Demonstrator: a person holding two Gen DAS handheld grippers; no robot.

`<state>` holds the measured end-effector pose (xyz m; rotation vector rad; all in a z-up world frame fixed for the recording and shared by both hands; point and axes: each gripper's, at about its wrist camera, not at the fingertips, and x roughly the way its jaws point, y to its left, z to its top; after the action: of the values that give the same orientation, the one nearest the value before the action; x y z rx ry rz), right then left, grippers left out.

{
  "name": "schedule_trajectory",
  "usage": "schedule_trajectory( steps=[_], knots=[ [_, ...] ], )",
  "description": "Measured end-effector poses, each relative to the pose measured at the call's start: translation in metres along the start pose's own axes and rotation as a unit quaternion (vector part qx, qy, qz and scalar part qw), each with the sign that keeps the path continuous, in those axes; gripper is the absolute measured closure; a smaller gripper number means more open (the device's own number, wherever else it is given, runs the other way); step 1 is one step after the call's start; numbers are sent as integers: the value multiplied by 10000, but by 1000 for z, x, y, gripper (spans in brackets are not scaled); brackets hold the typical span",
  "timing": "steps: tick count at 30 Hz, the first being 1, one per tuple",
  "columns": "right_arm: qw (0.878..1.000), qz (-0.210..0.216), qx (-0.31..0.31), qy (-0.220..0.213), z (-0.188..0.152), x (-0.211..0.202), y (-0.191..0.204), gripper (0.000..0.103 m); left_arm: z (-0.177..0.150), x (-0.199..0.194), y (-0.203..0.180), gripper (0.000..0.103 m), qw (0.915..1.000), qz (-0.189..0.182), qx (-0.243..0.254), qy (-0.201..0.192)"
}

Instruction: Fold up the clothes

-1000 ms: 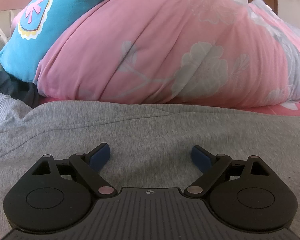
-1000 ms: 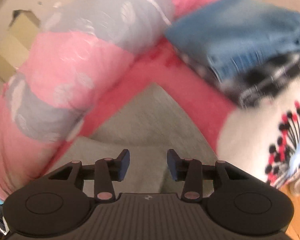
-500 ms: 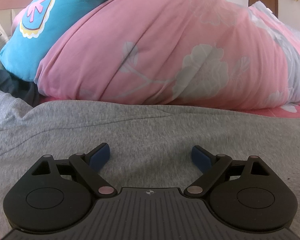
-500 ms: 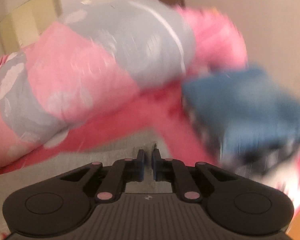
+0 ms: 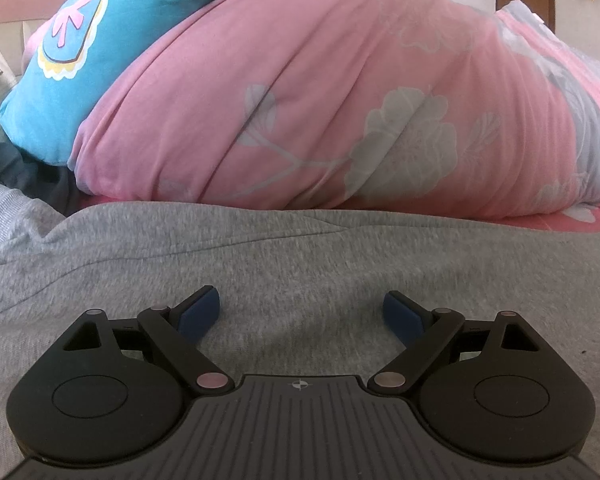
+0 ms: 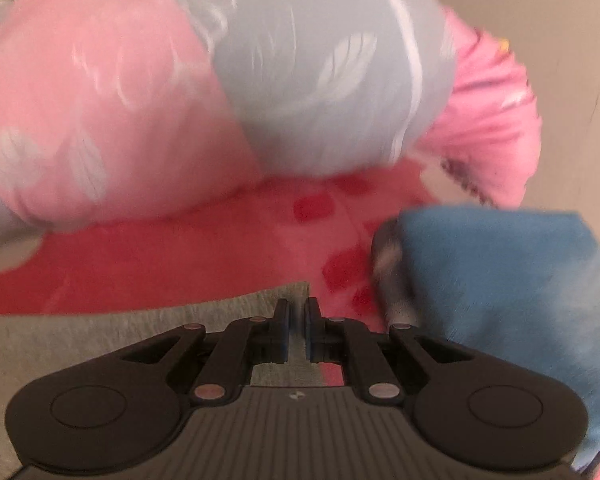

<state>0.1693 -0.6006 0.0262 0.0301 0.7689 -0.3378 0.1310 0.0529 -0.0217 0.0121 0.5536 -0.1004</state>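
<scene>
Grey knit fabric was the thing being folded: a grey garment point(image 5: 300, 264) lay spread flat on the pink bedsheet point(image 6: 148, 268), directly in front of the rolled pink floral duvet point(image 5: 320, 100), which serves here as the landmark. In the left wrist view the left gripper point(image 5: 301, 312) hovered low over the middle of the cloth, on the near side of the duvet, its blue-padded fingers point(image 5: 200, 314) spread wide apart with nothing between them. At the duvet's left end a turquoise cushion point(image 5: 72, 76) leaned against it, and a dark piece of clothing point(image 5: 24, 172) lay just below that cushion, beside the garment's ribbed edge. The right wrist view was blurred. There the right gripper point(image 6: 296, 330) sat at the garment's corner point(image 6: 288, 294), in front of the duvet's grey-and-pink end point(image 6: 260, 80); its fingers were drawn nearly together with a narrow strip of the grey cloth between them, though the blur made it impossible to tell whether they truly pinched it. To the right of that corner, and nearer than the duvet, lay a folded blue garment point(image 6: 500, 288) resting on something with a dark checked edge.
</scene>
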Motion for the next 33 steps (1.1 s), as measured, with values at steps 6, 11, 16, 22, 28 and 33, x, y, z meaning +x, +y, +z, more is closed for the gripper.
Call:
schedule_trajectory(
  steps=[6, 11, 16, 22, 28, 33],
  knots=[
    [9997, 59, 231, -19, -8, 1, -8, 102, 2, 1, 0, 13, 10000, 31, -1, 64],
    [9995, -186, 180, 161, -10, 14, -2, 100, 3, 2, -1, 13, 9999, 61, 27, 137],
    [9968, -317, 728, 24, -10, -25, -23, 98, 8, -2, 2, 13, 9997, -49, -1, 232],
    [9932, 117, 1126, -284, -36, -136, -18, 93, 18, -31, 12, 13, 9999, -116, -112, -14],
    [9832, 1302, 1219, -398, -64, -201, 37, 84, 29, -80, 34, 13, 9997, 221, 22, -132],
    [9735, 2154, 728, -263, -62, -189, 122, 84, 31, -102, 64, 13, 9979, 627, -83, -103]
  ],
)
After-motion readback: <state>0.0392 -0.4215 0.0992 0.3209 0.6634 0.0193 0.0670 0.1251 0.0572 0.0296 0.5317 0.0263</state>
